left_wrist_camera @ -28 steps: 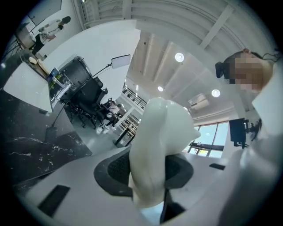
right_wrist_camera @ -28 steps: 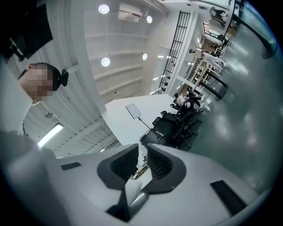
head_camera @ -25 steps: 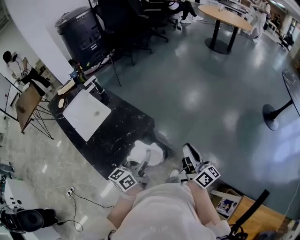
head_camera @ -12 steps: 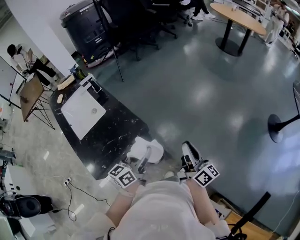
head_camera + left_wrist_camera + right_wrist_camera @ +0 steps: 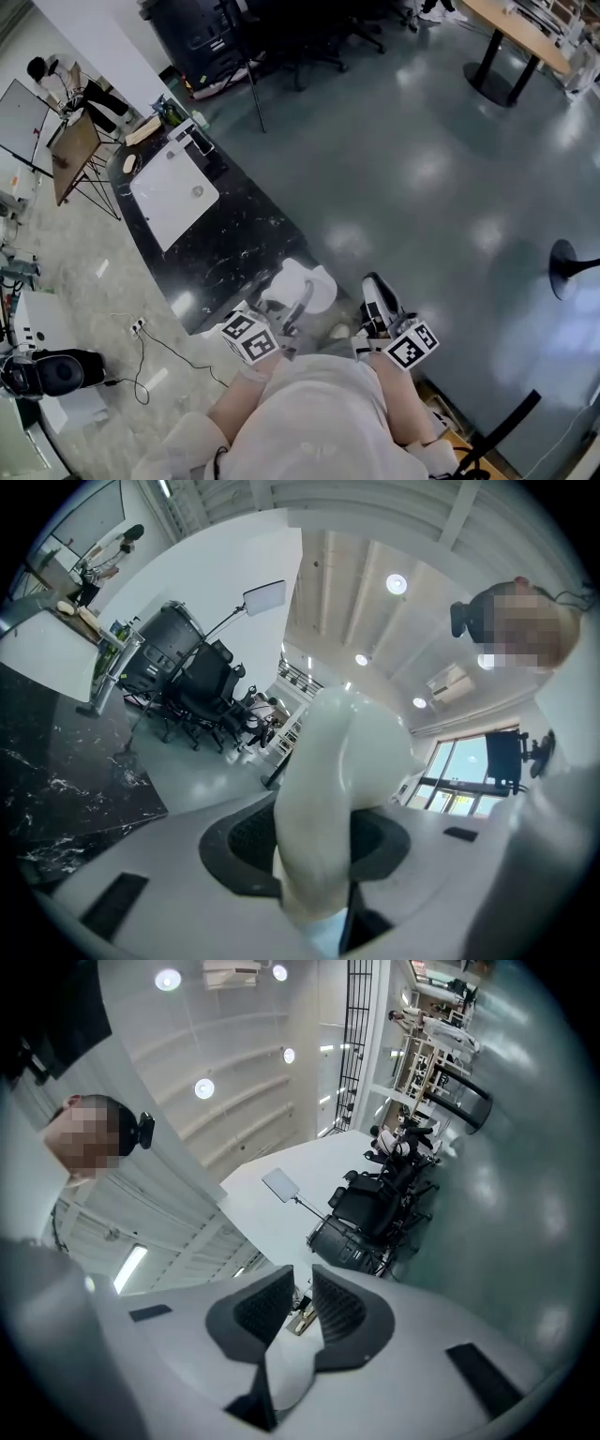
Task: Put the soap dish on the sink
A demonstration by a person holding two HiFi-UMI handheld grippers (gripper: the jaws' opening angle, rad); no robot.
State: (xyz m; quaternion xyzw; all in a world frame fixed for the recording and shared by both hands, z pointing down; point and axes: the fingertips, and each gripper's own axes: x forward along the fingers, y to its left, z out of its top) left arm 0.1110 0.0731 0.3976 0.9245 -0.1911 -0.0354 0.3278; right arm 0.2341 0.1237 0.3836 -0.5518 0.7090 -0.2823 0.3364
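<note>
Dish (image 5: pixel 345 752), white and glossy, is clamped between the dark pads (image 5: pixel 246 841) of the left gripper (image 5: pixel 314 841). The jaws are part way open, pressing both sides of it. The dish stands on edge, and most of it sticks out past the fingertips.

Right gripper (image 5: pixel 292 1309) has its jaws nearly together with a thin gap left between them. Nothing is in the gap.

In the head view both grippers are held close to the person's white top (image 5: pixel 319 412), left one beside the right, and both point away from the body. The dish is at the near end of the black marbled counter (image 5: pixel 234 253), about at its edge; I cannot tell whether it touches.

The sink (image 5: pixel 173 199), a white square basin, is set in the far part of the counter, well apart from the dish. A tap (image 5: pixel 192 139) is at its far side. Grey shiny floor (image 5: pixel 422 178) lies to the right of the counter, with dark chairs (image 5: pixel 309 37) beyond.
</note>
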